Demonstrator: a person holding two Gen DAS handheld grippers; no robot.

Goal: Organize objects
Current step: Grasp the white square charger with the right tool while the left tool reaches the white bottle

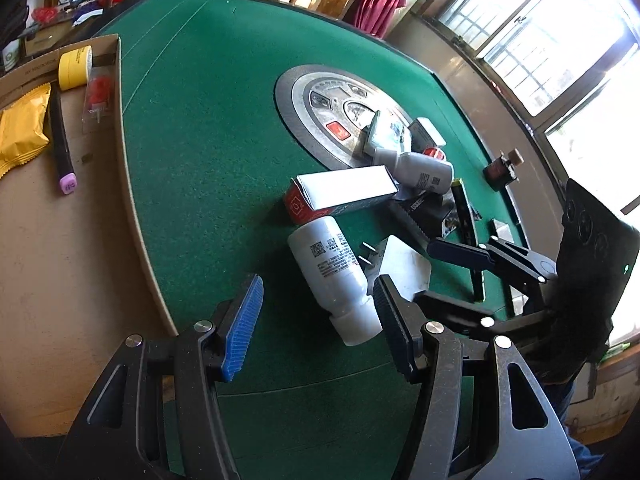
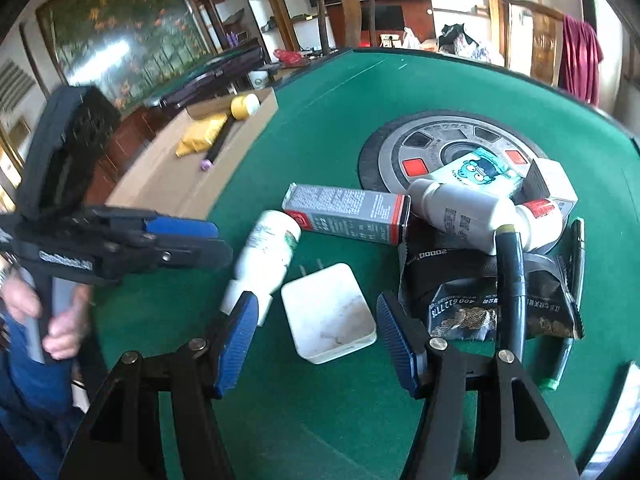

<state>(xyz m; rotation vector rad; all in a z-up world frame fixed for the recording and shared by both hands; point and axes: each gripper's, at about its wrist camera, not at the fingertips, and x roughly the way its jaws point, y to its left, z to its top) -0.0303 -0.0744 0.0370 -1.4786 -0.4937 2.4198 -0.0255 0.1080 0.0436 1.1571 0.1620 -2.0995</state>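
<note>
Nearest the right wrist camera, the right gripper [image 2: 318, 336] hangs with its jaws apart on either side of a white plug adapter [image 2: 329, 312]; the pads do not touch it, and it lies flat on the green table [image 2: 340, 100]. Just beside it lies a white bottle [image 2: 264, 256] on its side, cap toward the camera. In the left wrist view the left gripper [image 1: 318, 328] stands partly open and empty, the bottle's cap [image 1: 356, 326] close to one pad. Behind them a grey and red box [image 2: 346, 213], another bottle [image 2: 460, 208] and a dark snack packet [image 2: 460, 304] crowd together. At the table's edge a cardboard tray [image 1: 60, 240] holds a yellow packet [image 1: 22, 128], a marker [image 1: 60, 140] and yellow tape [image 1: 74, 68].
</note>
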